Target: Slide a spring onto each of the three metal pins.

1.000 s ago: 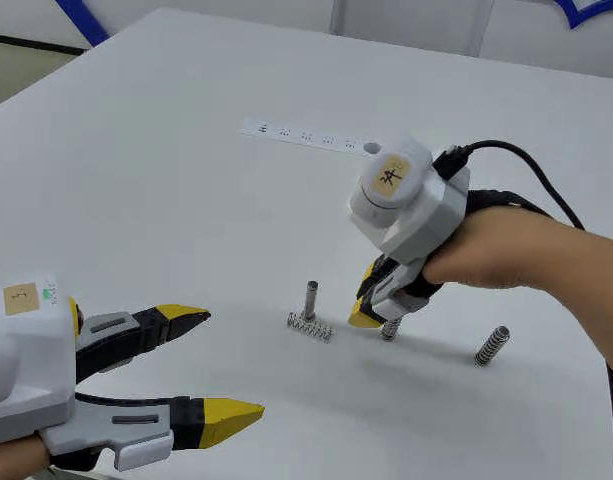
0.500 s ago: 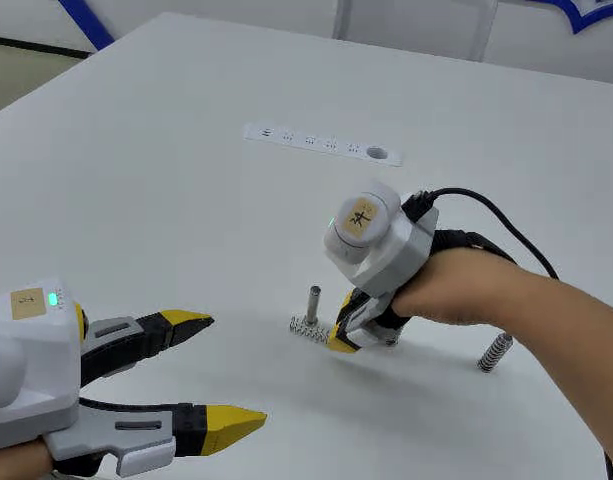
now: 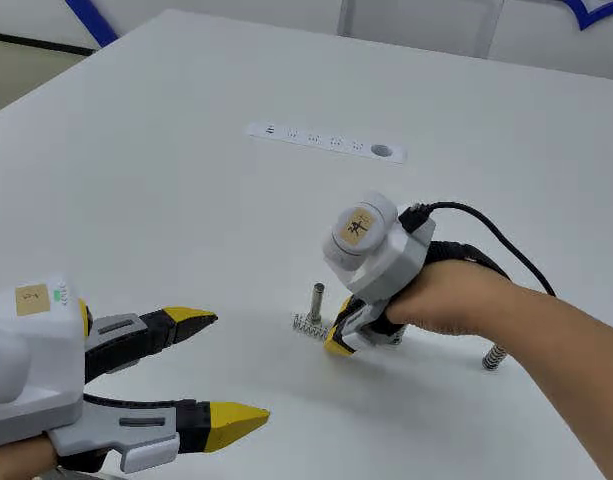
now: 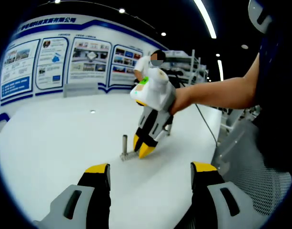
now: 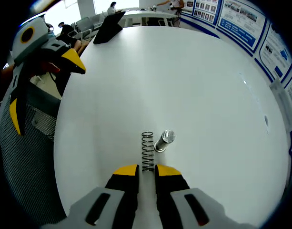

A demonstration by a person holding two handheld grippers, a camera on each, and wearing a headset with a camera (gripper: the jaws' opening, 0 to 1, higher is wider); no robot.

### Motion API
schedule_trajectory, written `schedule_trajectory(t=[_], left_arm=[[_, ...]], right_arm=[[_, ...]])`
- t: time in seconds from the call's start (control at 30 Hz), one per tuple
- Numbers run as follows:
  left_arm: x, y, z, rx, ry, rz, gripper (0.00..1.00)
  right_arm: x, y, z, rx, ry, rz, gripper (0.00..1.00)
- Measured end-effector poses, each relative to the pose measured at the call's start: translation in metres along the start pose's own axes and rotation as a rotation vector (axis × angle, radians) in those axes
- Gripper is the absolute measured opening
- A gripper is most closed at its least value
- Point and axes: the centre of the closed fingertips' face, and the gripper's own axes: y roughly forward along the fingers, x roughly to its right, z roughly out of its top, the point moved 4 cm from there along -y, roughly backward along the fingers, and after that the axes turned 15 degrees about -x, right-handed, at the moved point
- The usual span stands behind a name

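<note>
Head view takes in the white table, with the left gripper low and idle, jaws spread wide around nothing. At the right gripper, the jaws look drawn in on the near end of a spring. It lies flat, long axis running straight away from the tips. The bare, upright pin stands just beside its far half. This looks like the pick-up; next comes lifting, tipping it vertical and threading it over the pin.
</note>
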Motion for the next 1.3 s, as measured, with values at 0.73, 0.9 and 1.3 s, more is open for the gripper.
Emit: schedule_trajectory(t=[0.73,0.9,1.3], left_arm=[[0.001,0.001,0.0,0.001,0.002,-0.001,0.69],[0.001,0.0,0.001,0.005,0.001,-0.002,0.69],[0.002,0.0,0.002,0.006,0.006,-0.003,0.69]], right_arm=[[-0.006,-0.026,-0.002,0.004,-0.017,-0.03,0.12],[-0.008,-0.036,-0.002,0.001,-0.033,-0.039,0.12],[-0.011,-0.048,-0.001,-0.005,-0.059,-0.05,0.11]])
